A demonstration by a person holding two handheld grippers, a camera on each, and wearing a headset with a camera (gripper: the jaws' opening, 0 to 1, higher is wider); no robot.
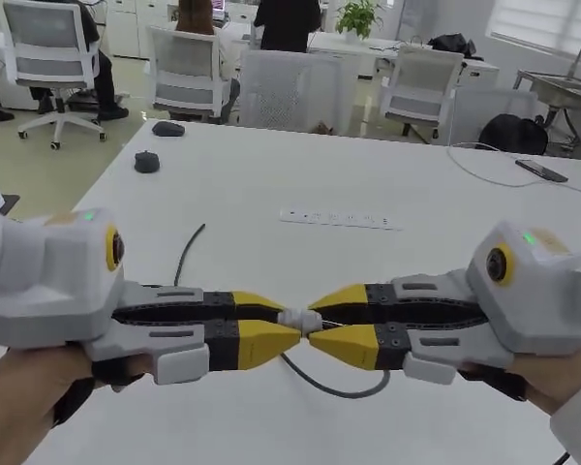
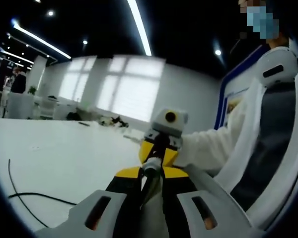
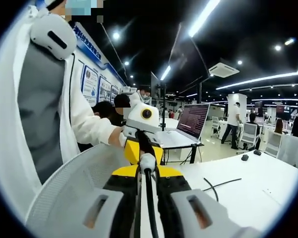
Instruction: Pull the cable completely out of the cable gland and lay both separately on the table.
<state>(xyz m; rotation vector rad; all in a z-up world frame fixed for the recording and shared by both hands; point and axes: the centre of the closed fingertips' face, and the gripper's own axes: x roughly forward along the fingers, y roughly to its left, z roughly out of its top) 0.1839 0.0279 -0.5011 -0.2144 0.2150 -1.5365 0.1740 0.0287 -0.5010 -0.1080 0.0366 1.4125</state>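
Note:
Above the white table (image 1: 271, 194) my two grippers meet tip to tip. The small white cable gland (image 1: 297, 318) sits between them. My left gripper (image 1: 289, 323) is shut on the gland (image 2: 151, 167). From the gland a dark grey cable (image 3: 149, 198) runs back between the jaws of my right gripper (image 1: 315, 325), which is shut on it. The cable (image 1: 341, 390) hangs in a loop below the grippers, and its far part (image 1: 188, 248) lies on the table behind the left gripper. The gland (image 3: 147, 161) is still on the cable.
A white power strip (image 1: 334, 219) lies mid-table. Two dark mice (image 1: 146, 162) (image 1: 168, 128) rest at the far left, and a phone (image 1: 540, 170) with a white lead at the far right. Office chairs (image 1: 184, 68) stand beyond the far edge. A laptop (image 3: 191, 121) sits nearby.

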